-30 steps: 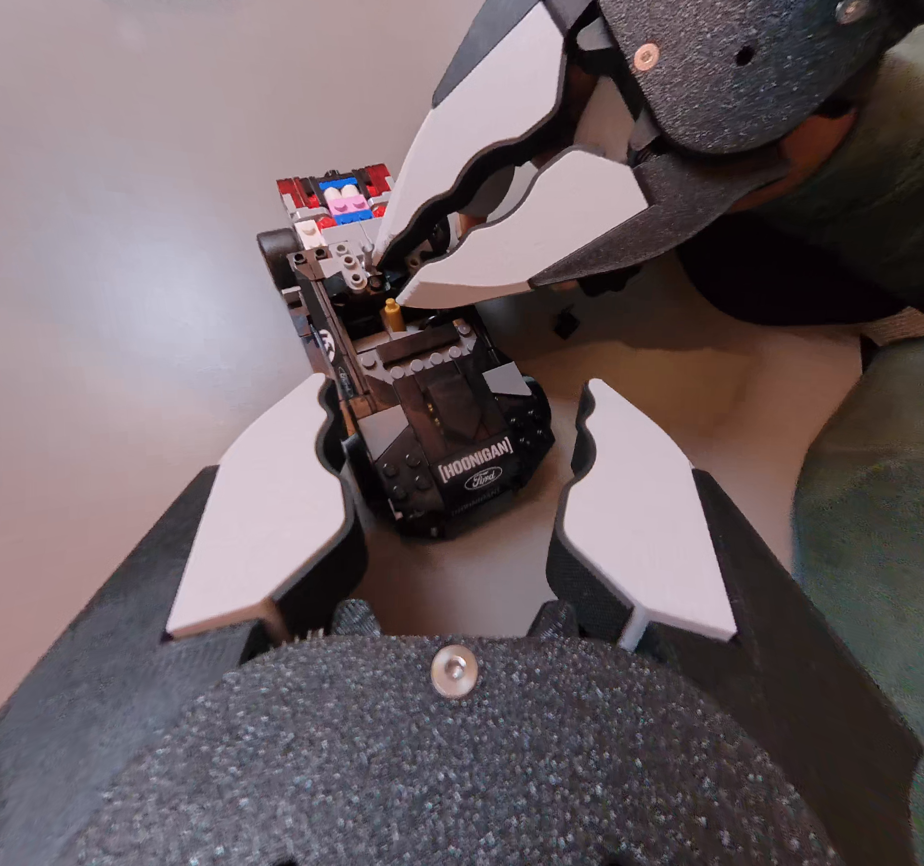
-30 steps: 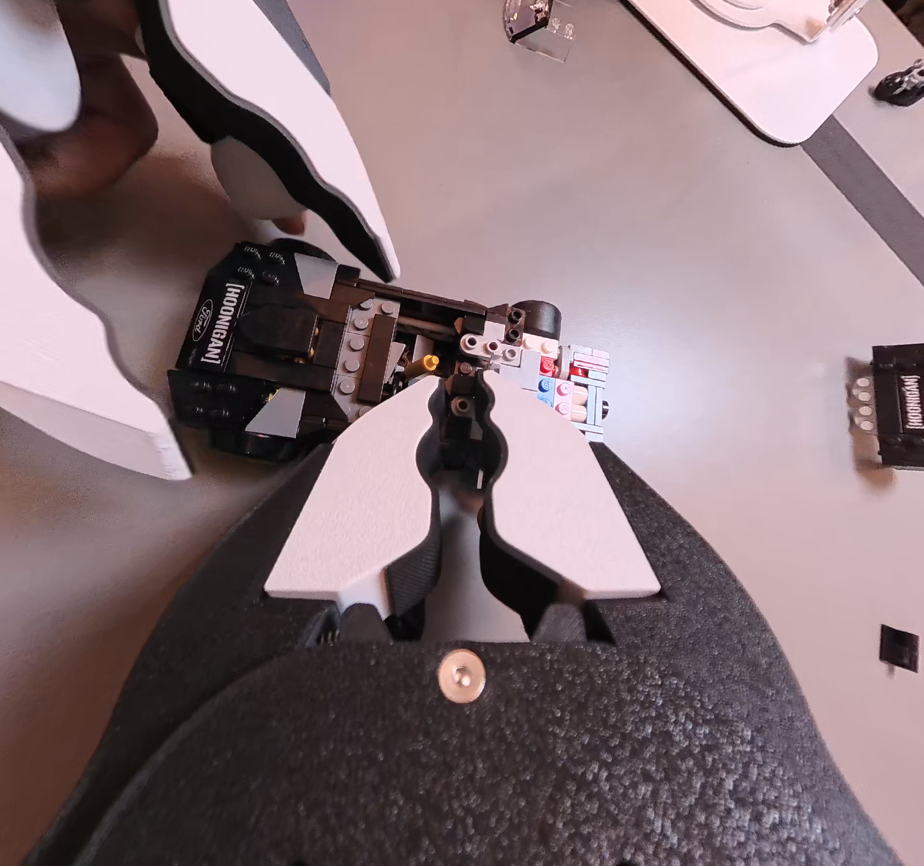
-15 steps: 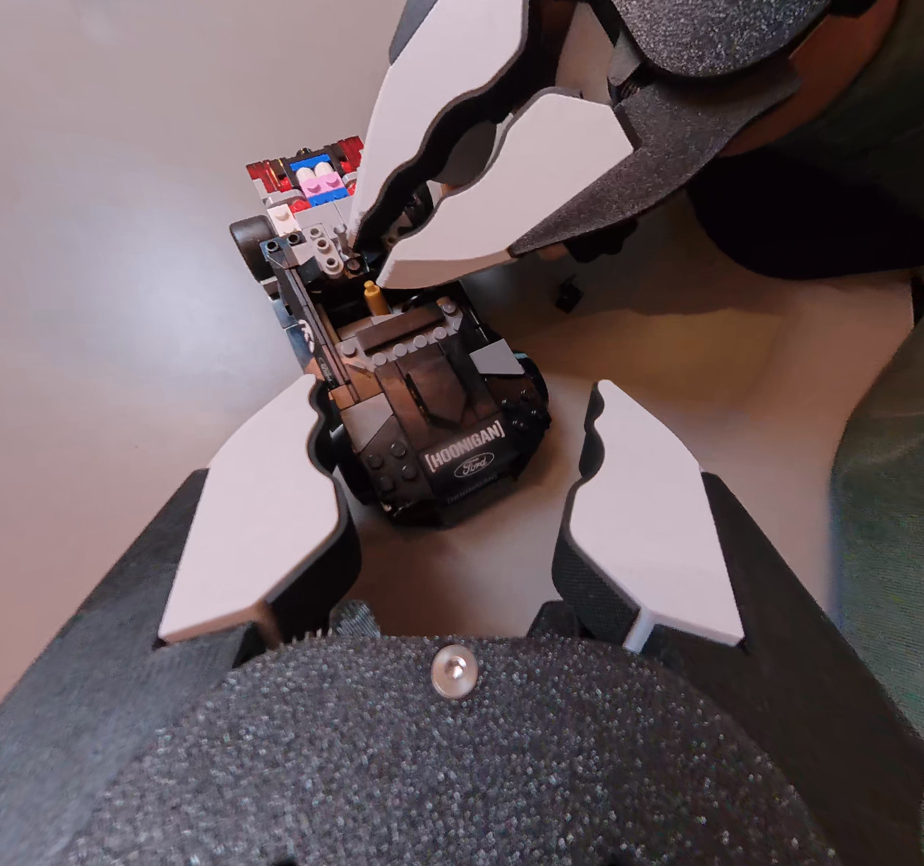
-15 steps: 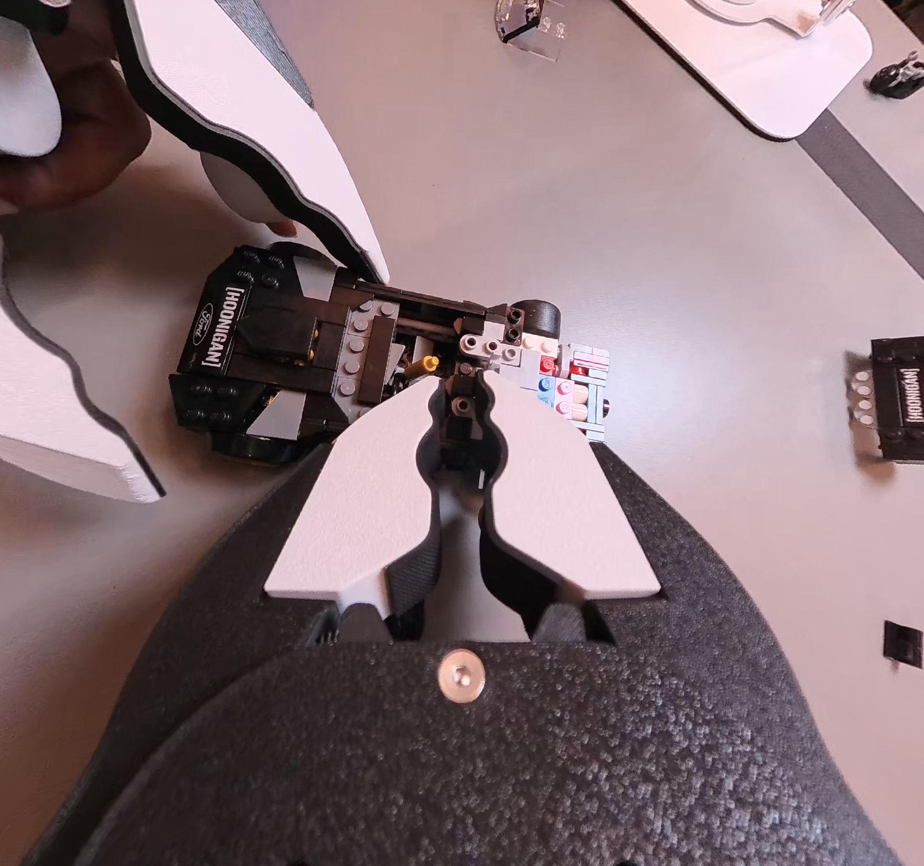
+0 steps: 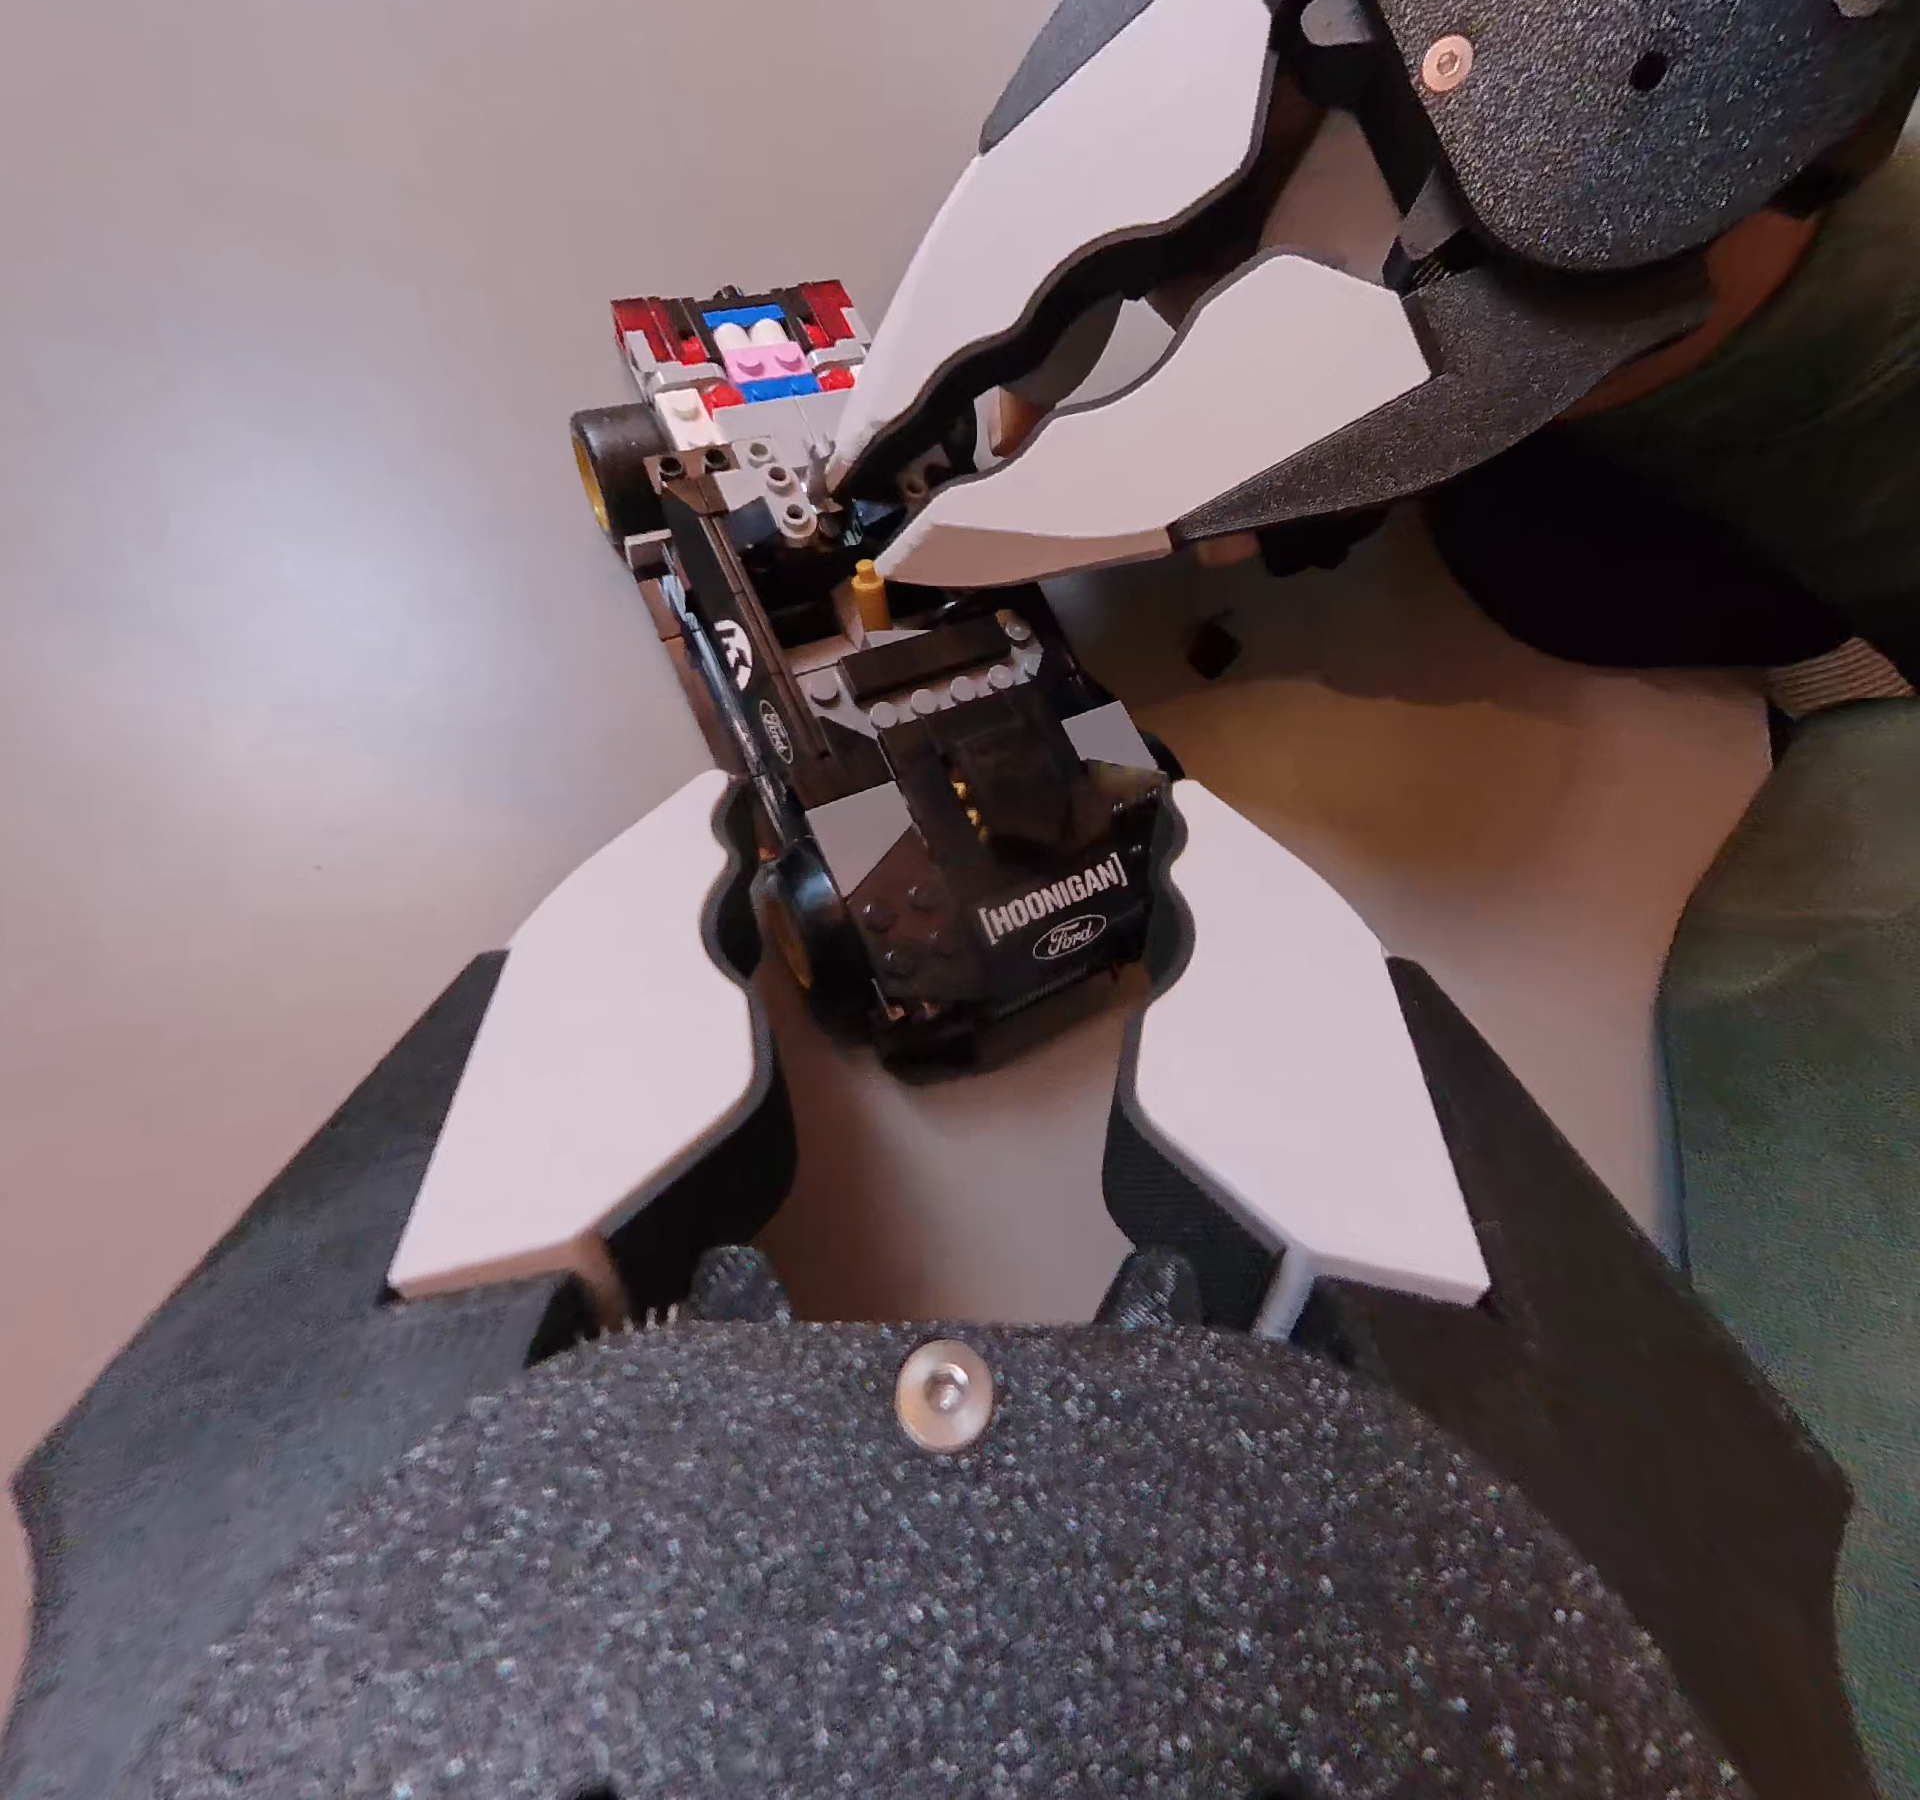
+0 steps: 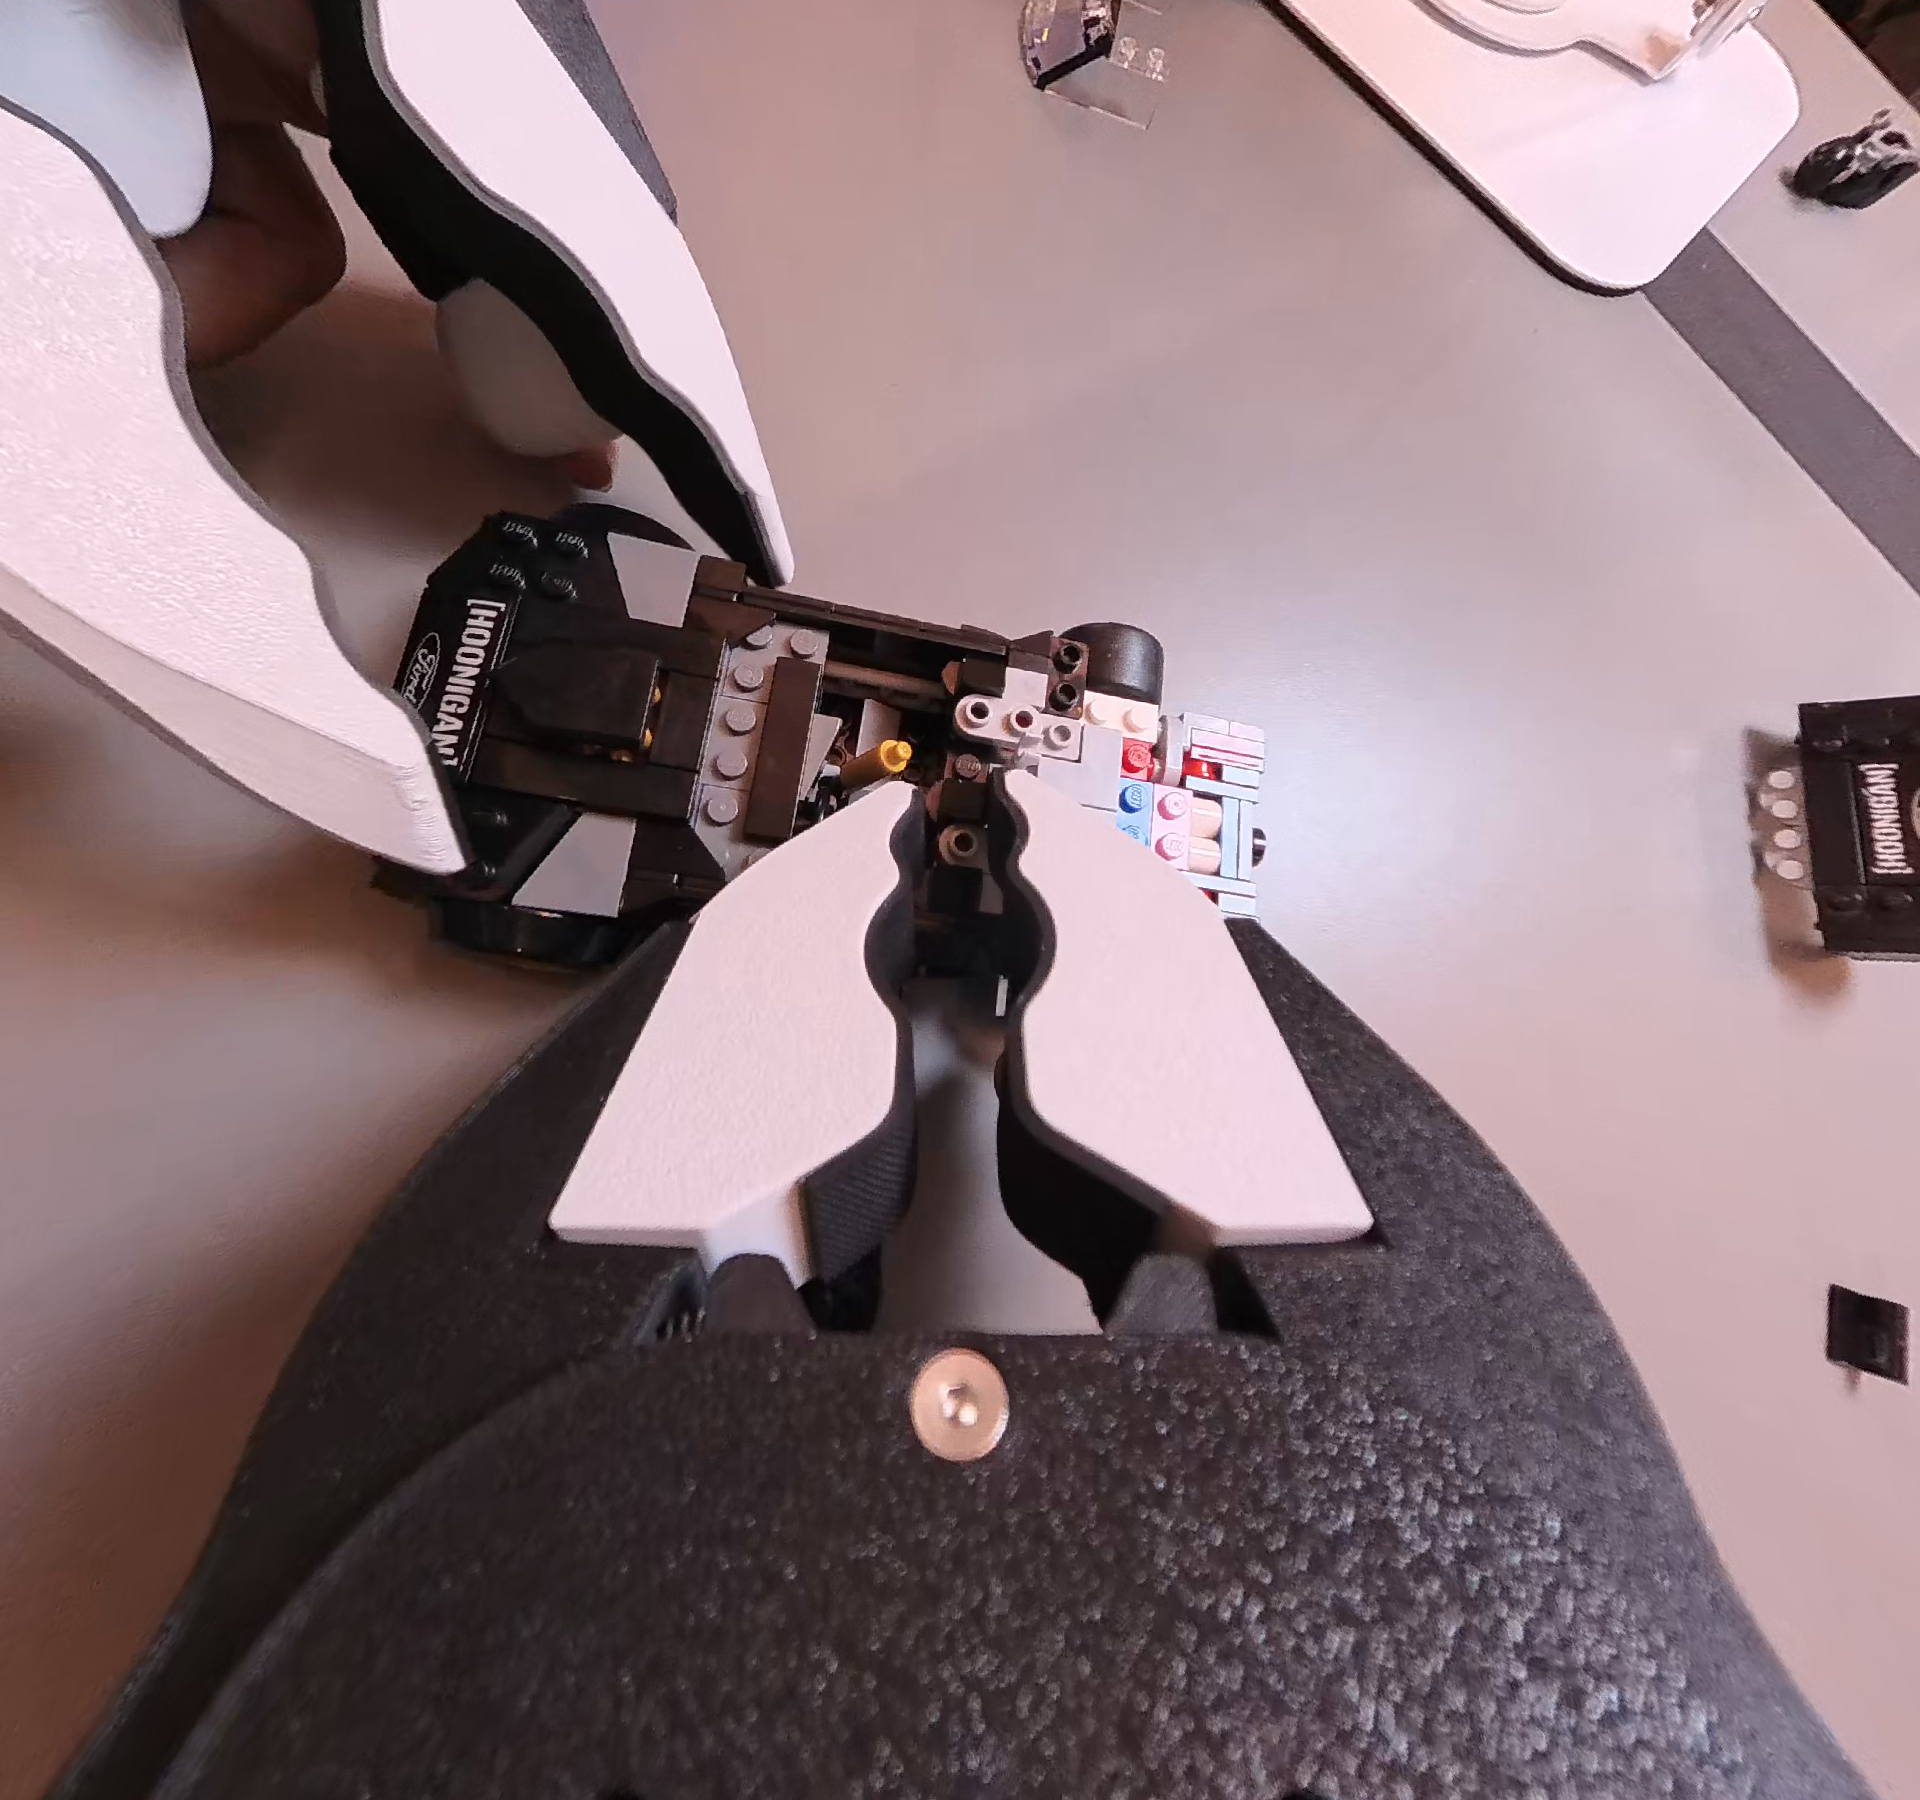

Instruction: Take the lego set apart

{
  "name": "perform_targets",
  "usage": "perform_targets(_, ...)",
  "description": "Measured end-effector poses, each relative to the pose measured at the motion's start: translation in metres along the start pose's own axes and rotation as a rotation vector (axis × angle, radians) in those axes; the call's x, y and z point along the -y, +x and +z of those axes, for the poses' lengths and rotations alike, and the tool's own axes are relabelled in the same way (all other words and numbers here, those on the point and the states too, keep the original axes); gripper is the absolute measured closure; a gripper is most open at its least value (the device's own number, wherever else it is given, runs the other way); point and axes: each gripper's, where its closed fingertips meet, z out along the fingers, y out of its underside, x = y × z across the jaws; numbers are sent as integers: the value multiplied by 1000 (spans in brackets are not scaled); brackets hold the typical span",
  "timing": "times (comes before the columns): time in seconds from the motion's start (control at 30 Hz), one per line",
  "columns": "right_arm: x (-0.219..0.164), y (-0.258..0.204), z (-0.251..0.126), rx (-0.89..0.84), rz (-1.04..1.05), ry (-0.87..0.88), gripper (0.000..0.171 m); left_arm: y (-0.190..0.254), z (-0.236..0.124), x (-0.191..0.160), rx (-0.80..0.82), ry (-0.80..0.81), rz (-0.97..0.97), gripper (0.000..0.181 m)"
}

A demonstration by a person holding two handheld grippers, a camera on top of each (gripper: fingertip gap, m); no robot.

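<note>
A black lego car (image 5: 935,701) with grey, red, blue and pink bricks at its rear lies on the grey table (image 5: 260,503). My left gripper (image 5: 951,815) is closed on the car's front end, with one finger against a front wheel and the other against the opposite side. In the right wrist view the car (image 6: 582,701) lies crosswise, and the left gripper (image 6: 613,711) straddles its nose. My right gripper (image 6: 958,794) is shut on a black brick piece (image 6: 961,846) in the car's middle. In the left wrist view the right gripper (image 5: 862,514) reaches in from the upper right.
A loose black part with white studs (image 6: 1860,815) lies to the right, with a small black tile (image 6: 1865,1329) nearer. A clear windscreen piece (image 6: 1091,15) and a white board (image 6: 1558,88) sit at the back. A small black piece (image 5: 1210,649) lies beside the car. My right fingertips sit around 6 centimeters from my left ones.
My left gripper has moved forward and closed from wide open onto the car's front end, which now sits tilted between its fingers. My right gripper has stayed shut on the middle piece.
</note>
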Motion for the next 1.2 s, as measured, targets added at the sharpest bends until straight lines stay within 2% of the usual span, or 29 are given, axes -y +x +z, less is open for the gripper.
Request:
perform_targets(0.33,0,2,0,-11,-17,-2,160,-2,2,-3,-27,-28,-86,114)
perform_targets(0.9,0,1,1,-28,-25,-6,159,2,-1,-2,30,-93,16,120)
perform_targets(1.2,0,3,1,-37,-16,-6,159,7,-5,8,143,-86,79,114)
